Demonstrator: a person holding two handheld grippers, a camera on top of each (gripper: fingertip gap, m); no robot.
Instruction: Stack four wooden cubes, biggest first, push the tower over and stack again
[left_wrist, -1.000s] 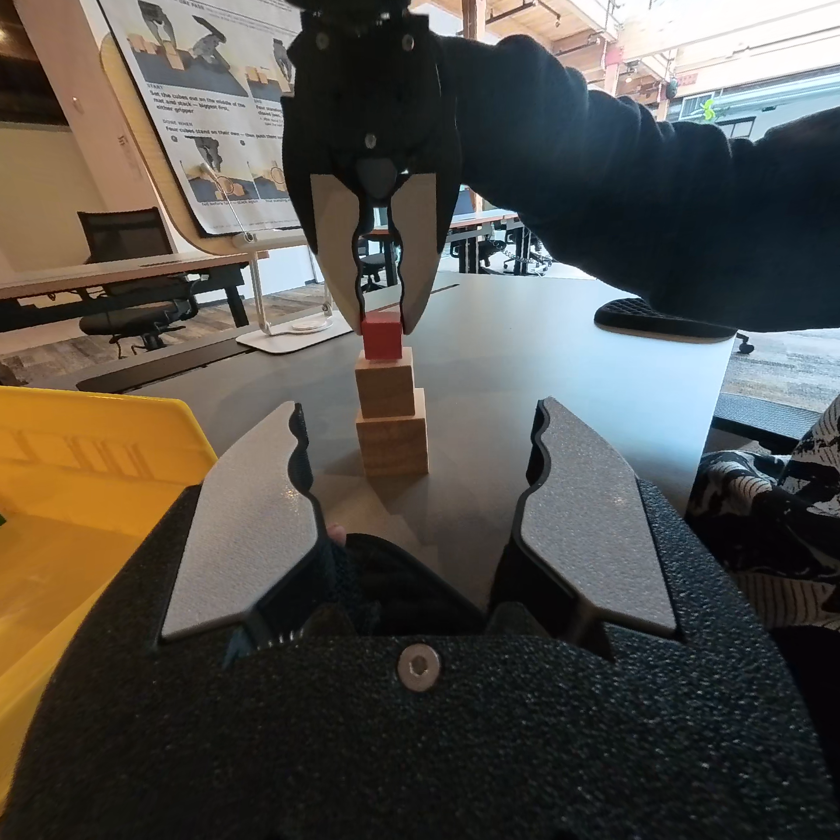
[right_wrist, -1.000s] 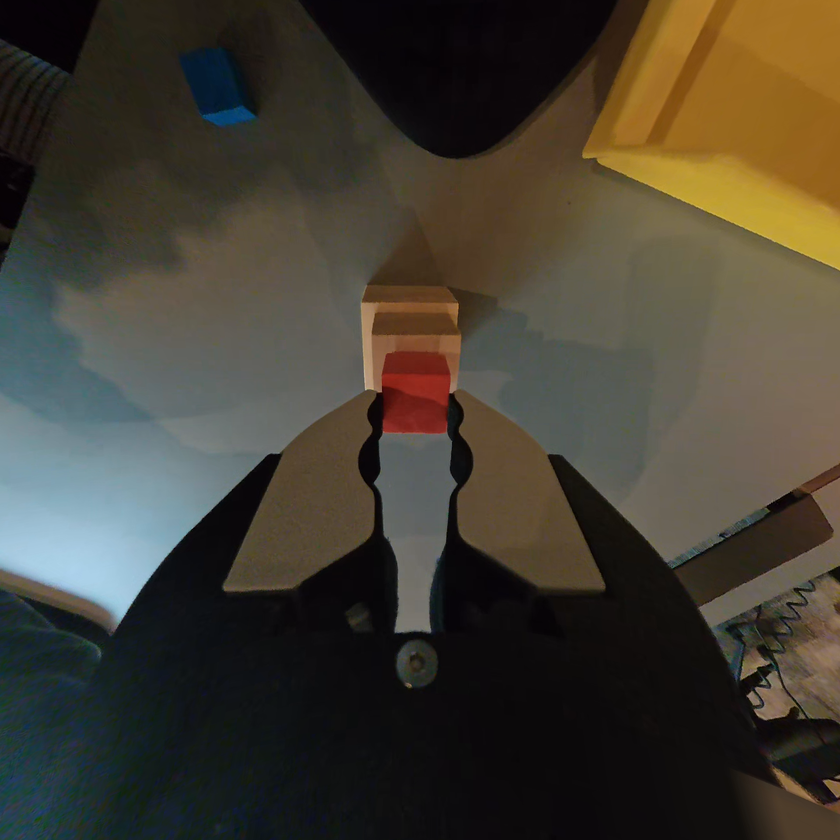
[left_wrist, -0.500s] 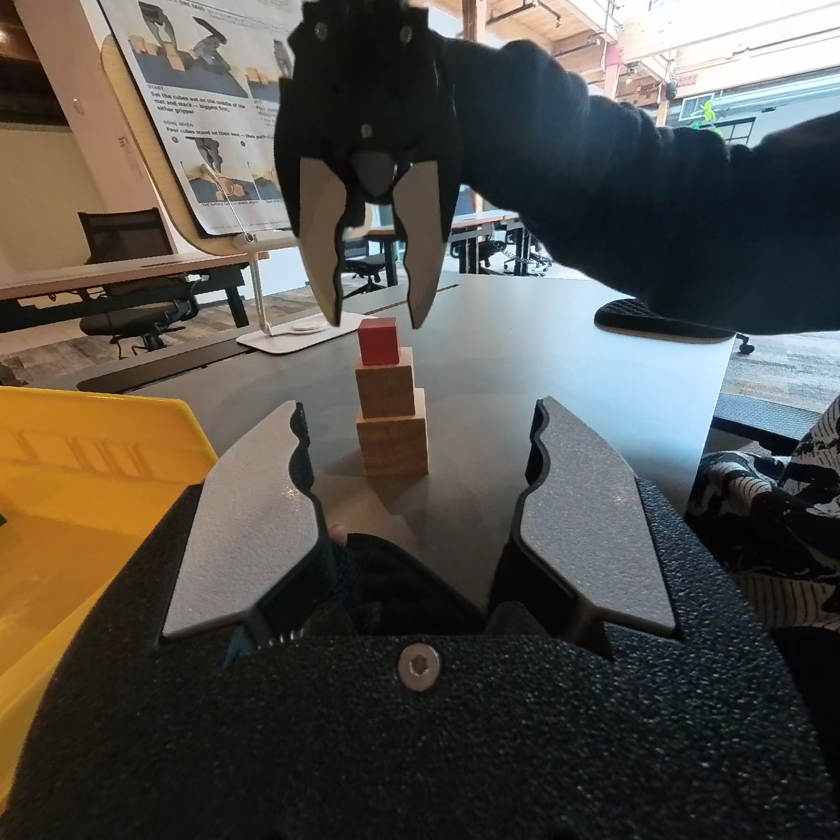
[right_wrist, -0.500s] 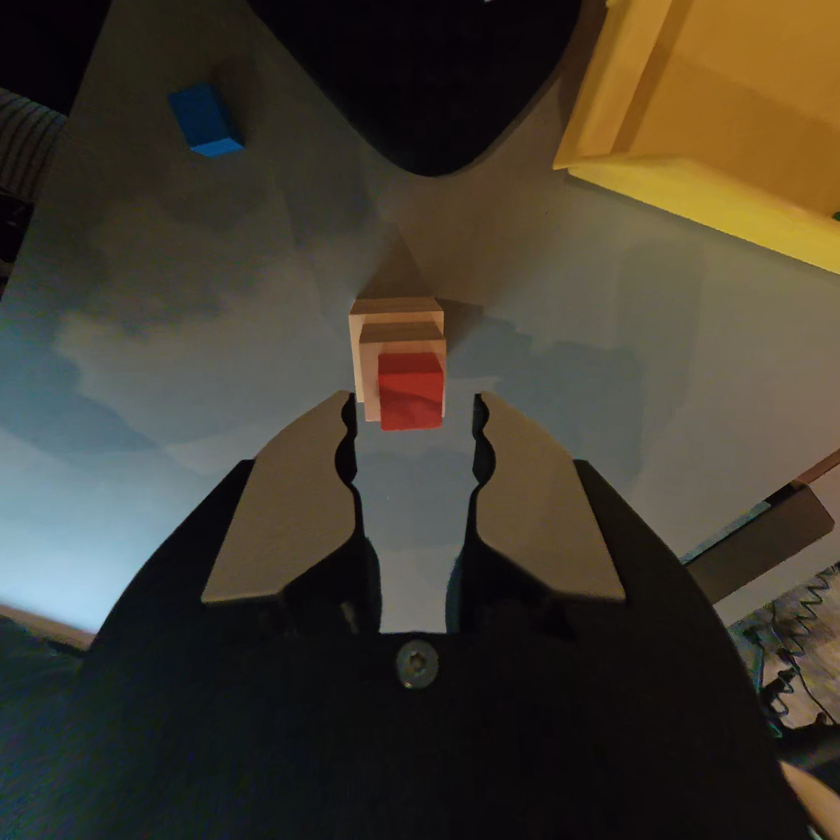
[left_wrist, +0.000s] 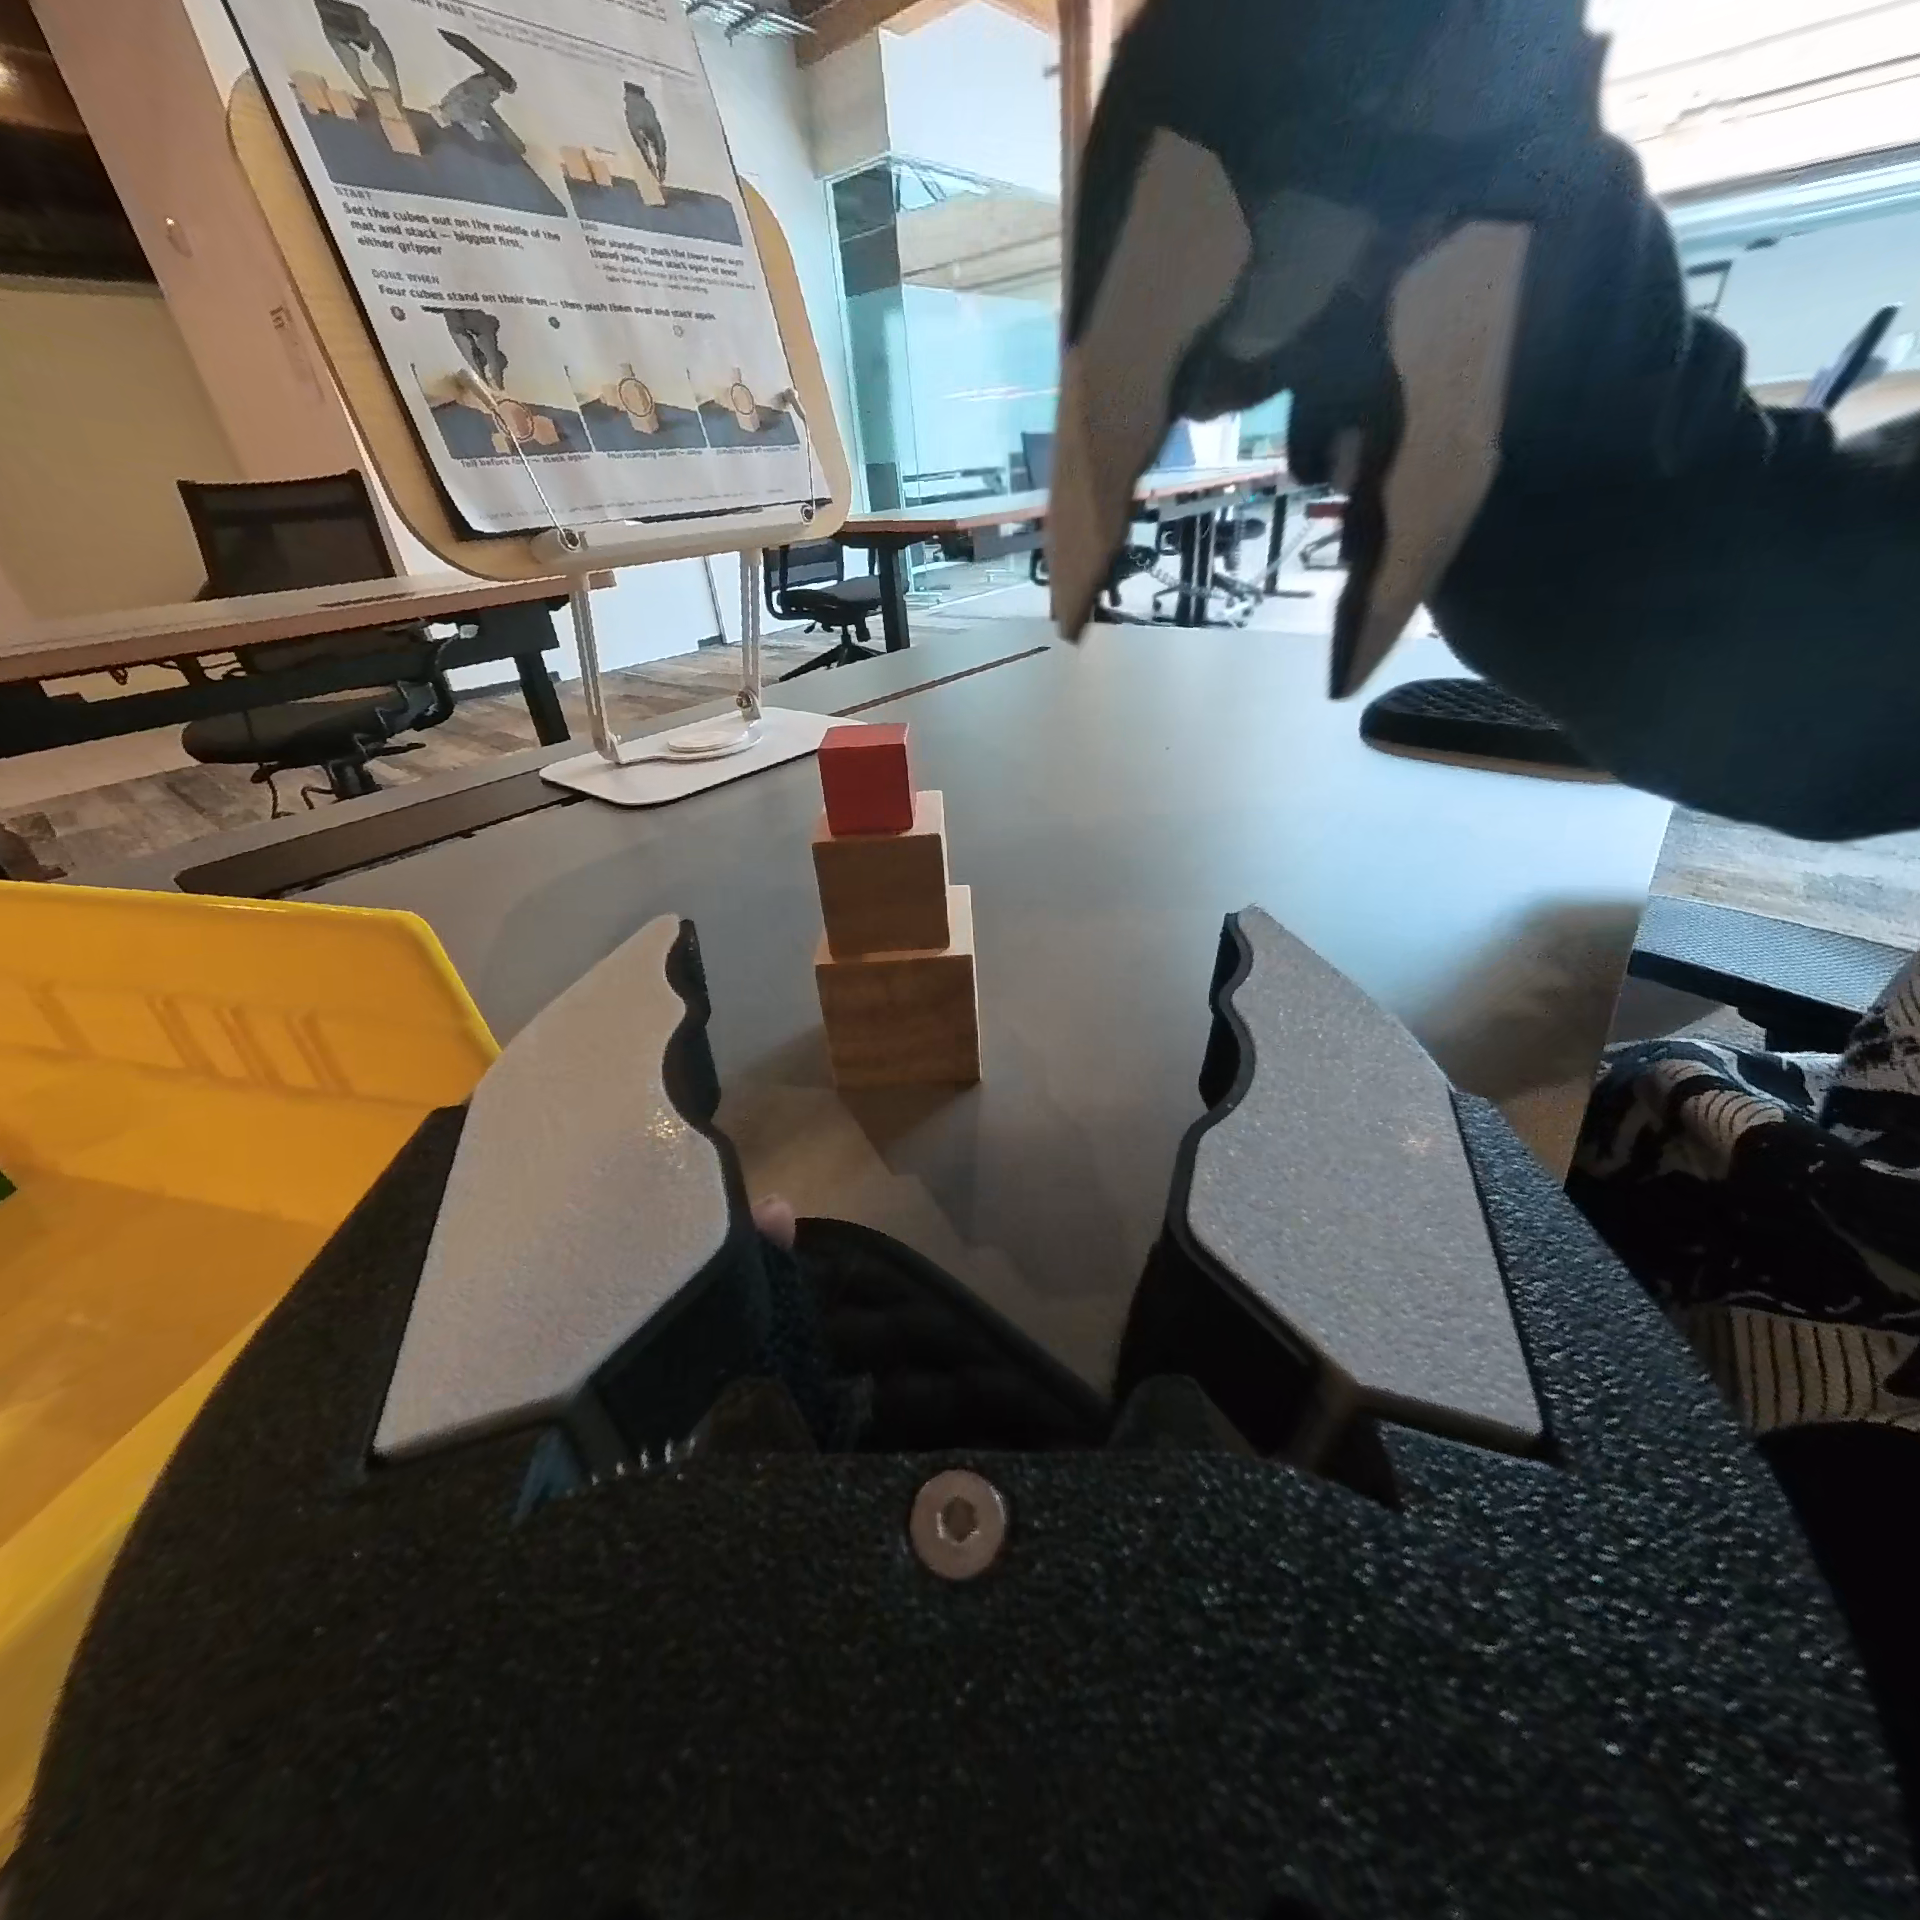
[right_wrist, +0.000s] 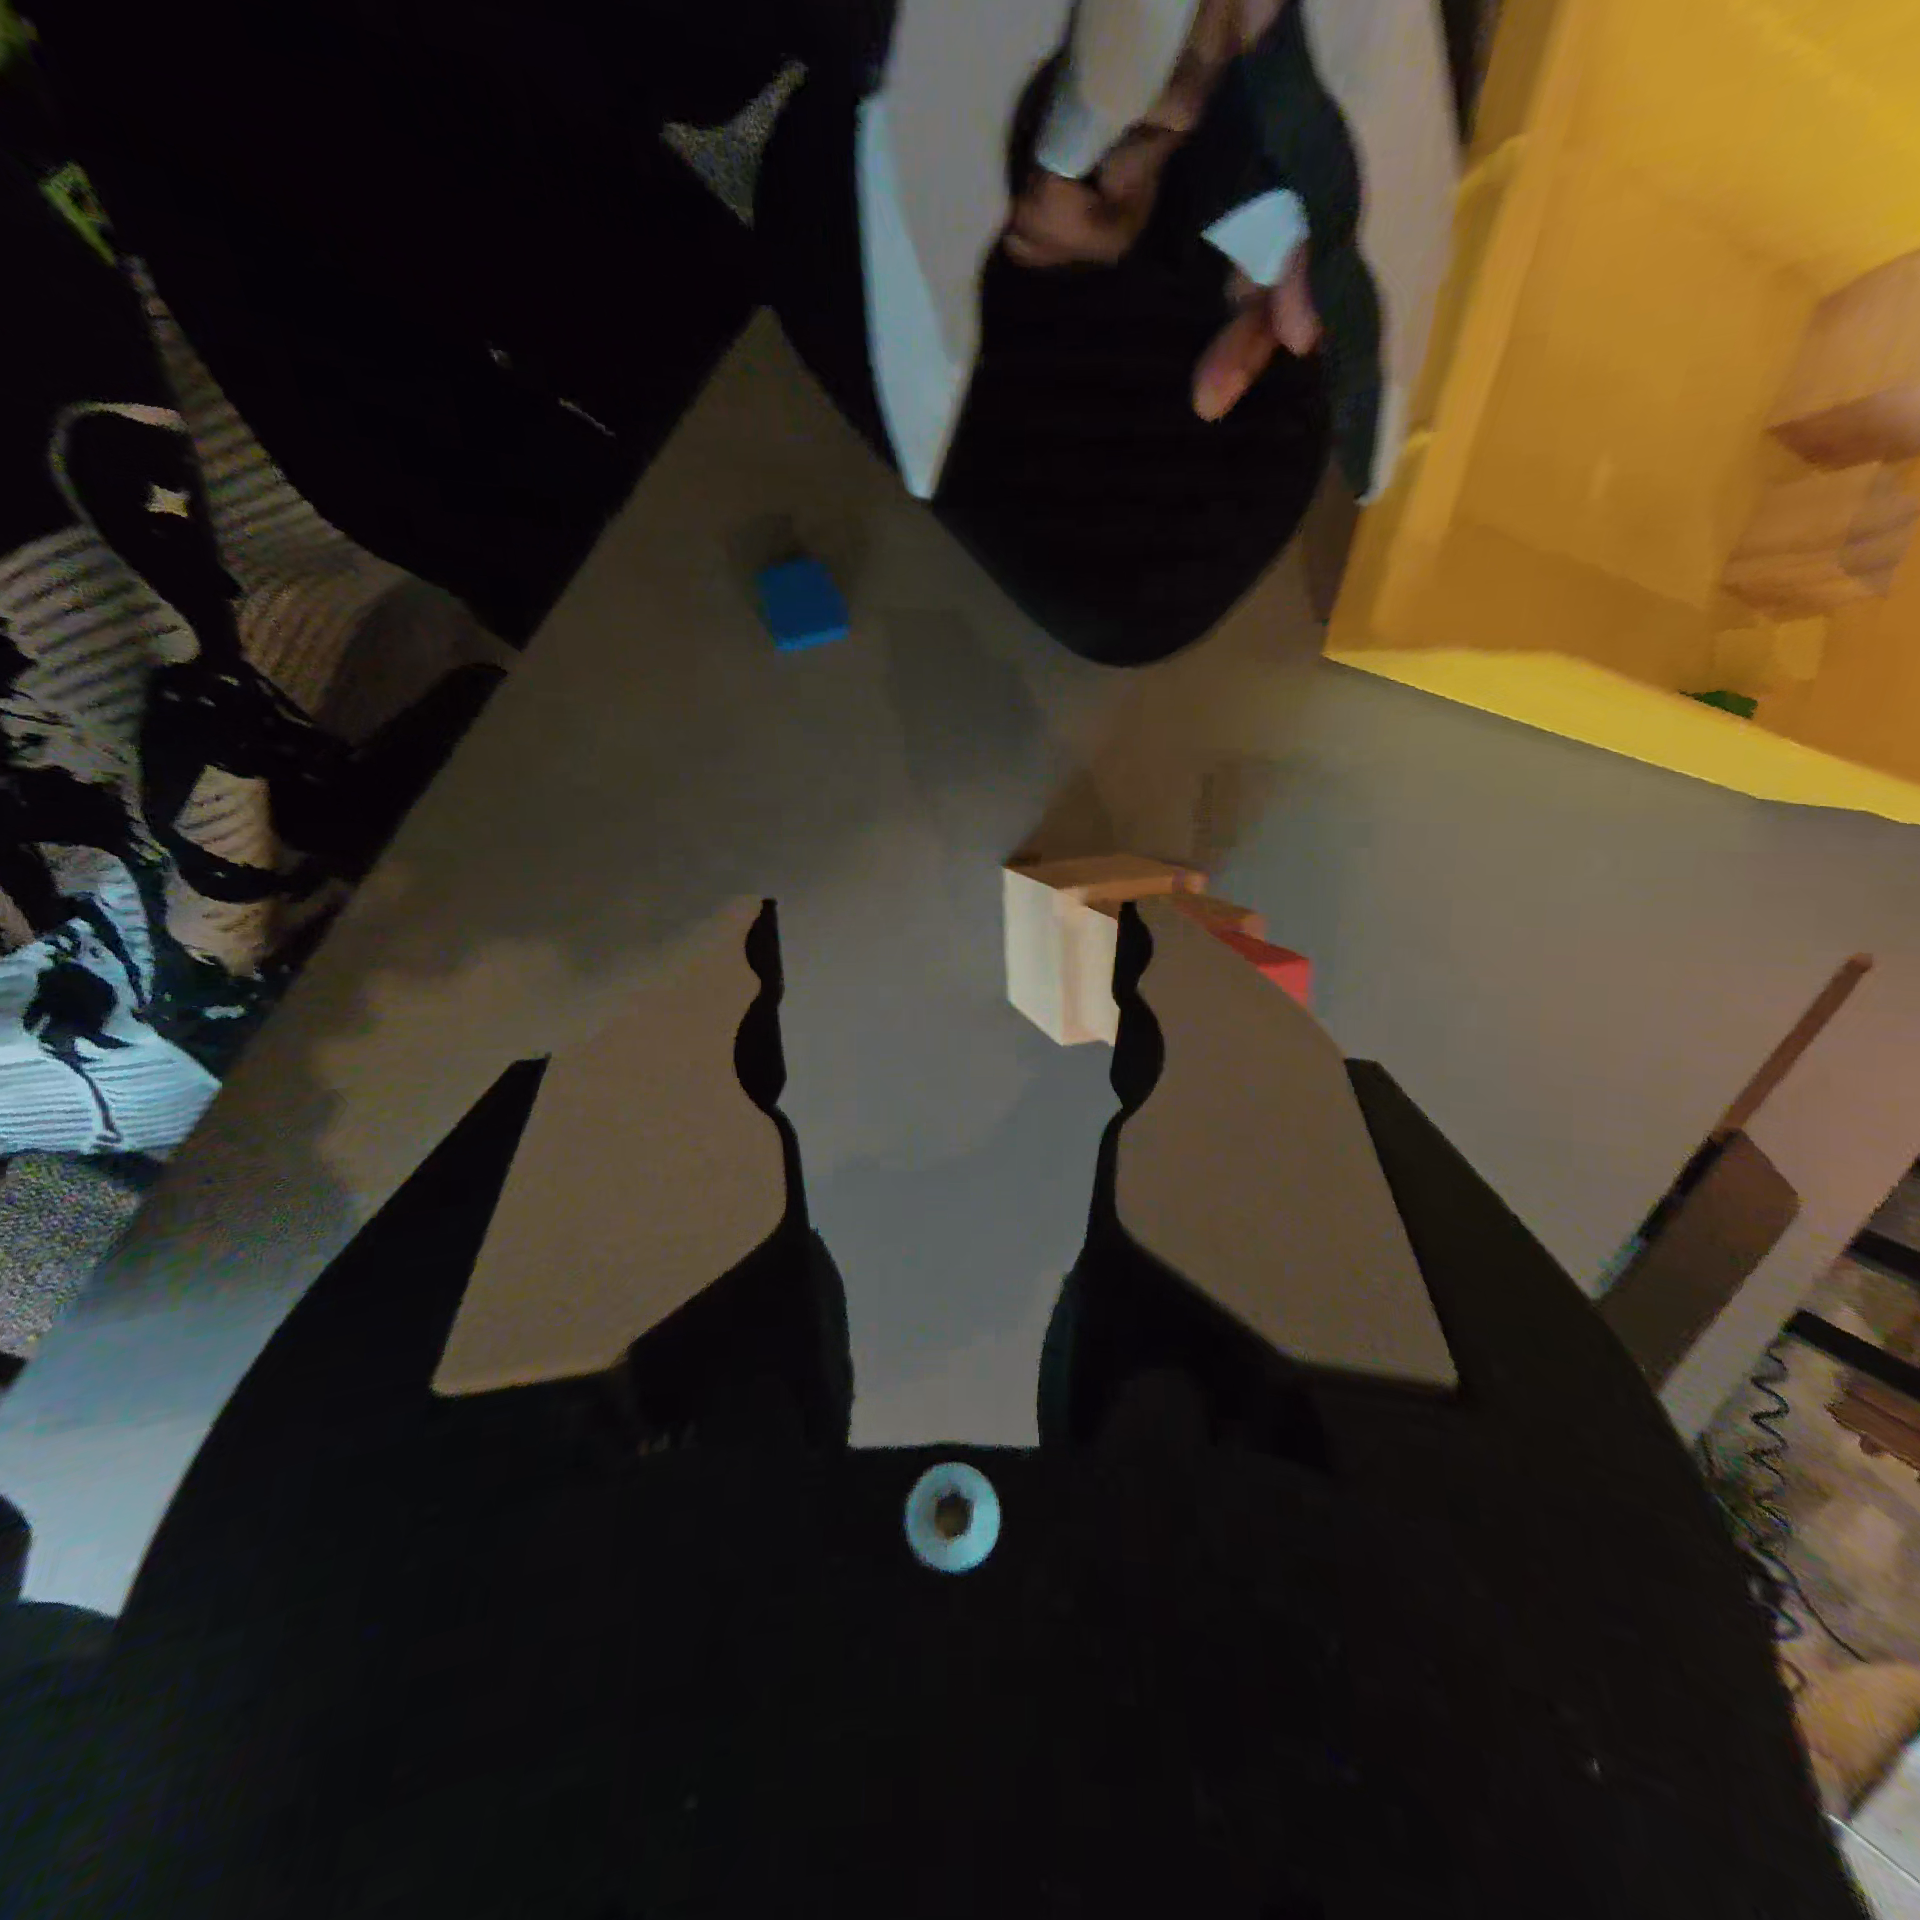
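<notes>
Right gripper (left_wrist: 1205, 655) had let go of the red cube (left_wrist: 865, 779) and pulled up and off to its own side; jaws stood apart, nothing between them. A second before, its tips pinched that cube on the stack. Cube now sat free on top, tower of three standing on the grey table (left_wrist: 1195, 831): large wooden cube (left_wrist: 899, 1013) at base, medium wooden cube (left_wrist: 883, 883) above, red on top. Third placement judged done; one left. Blue cube (right_wrist: 800, 608) lay alone on the table nr the person's side, well apart from the tower (likely next pick). Left gripper (left_wrist: 956, 1039) was wide open, empty, low before the stack.

Materials: plain cubes showed light grain, crisp edges; red and blue ones painted, matt. Jaw faces grey, fine-textured, w/ wavy inner edges. Yellow bin (left_wrist: 208, 1039) smooth plastic, to the left.
</notes>
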